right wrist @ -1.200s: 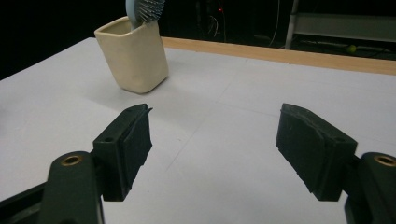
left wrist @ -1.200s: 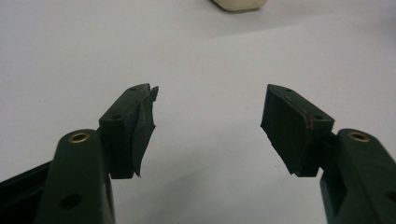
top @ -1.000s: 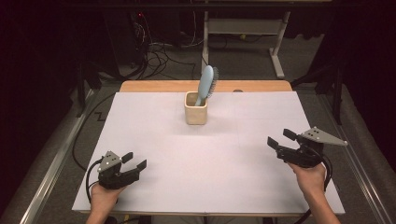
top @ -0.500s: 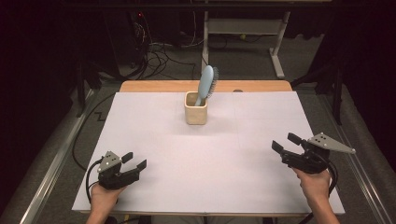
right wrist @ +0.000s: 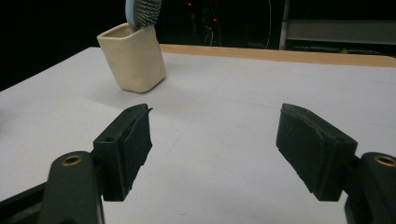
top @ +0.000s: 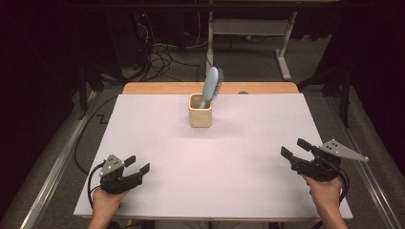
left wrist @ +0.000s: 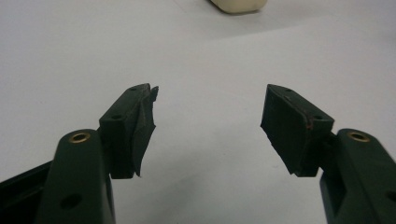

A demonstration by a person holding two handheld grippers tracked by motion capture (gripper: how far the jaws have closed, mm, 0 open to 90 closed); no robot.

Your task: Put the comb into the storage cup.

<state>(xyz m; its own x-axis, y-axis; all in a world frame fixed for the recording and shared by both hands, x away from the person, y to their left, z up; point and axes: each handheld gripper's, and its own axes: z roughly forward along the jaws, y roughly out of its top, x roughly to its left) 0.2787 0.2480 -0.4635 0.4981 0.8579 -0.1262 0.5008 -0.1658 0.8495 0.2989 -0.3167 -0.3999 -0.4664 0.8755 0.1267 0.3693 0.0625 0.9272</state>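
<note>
Two grippers sitting at the near corners of the bench (top: 157,143) right now, one in each of the person's hands, and neither has got hold of anything. The left gripper (top: 137,163) is down low at the near left corner, hand (top: 105,200) tucked under it from the bench edge, jaws pointing forward and a bit inward toward the middle. In the left gripper view its jaws stand wide apart with just bare white bench top between them. The right gripper (top: 294,148) is over at the near right side, hand (top: 327,195) gripping it from behind, grey three-cornered plate on top, jaws aimed inward and toward the far side. In the right gripper view those jaws are spread open too, nothing between the pads. The thing they both sort of face is the cream cup (top: 200,110), which stands upright near the far middle of the bench with a pale blue hairbrush (top: 210,86) stuck in it handle down, the head leaning out over the rim toward the right. That cup is well apart from both sets of jaws. From the right gripper it sits up and to the left (right wrist: 132,58), beyond the left jaw tip, with the brush bristles (right wrist: 143,11) poking out the top. From the left gripper you just catch the cup's base (left wrist: 238,4) at the top edge, far ahead of the gap.
</note>
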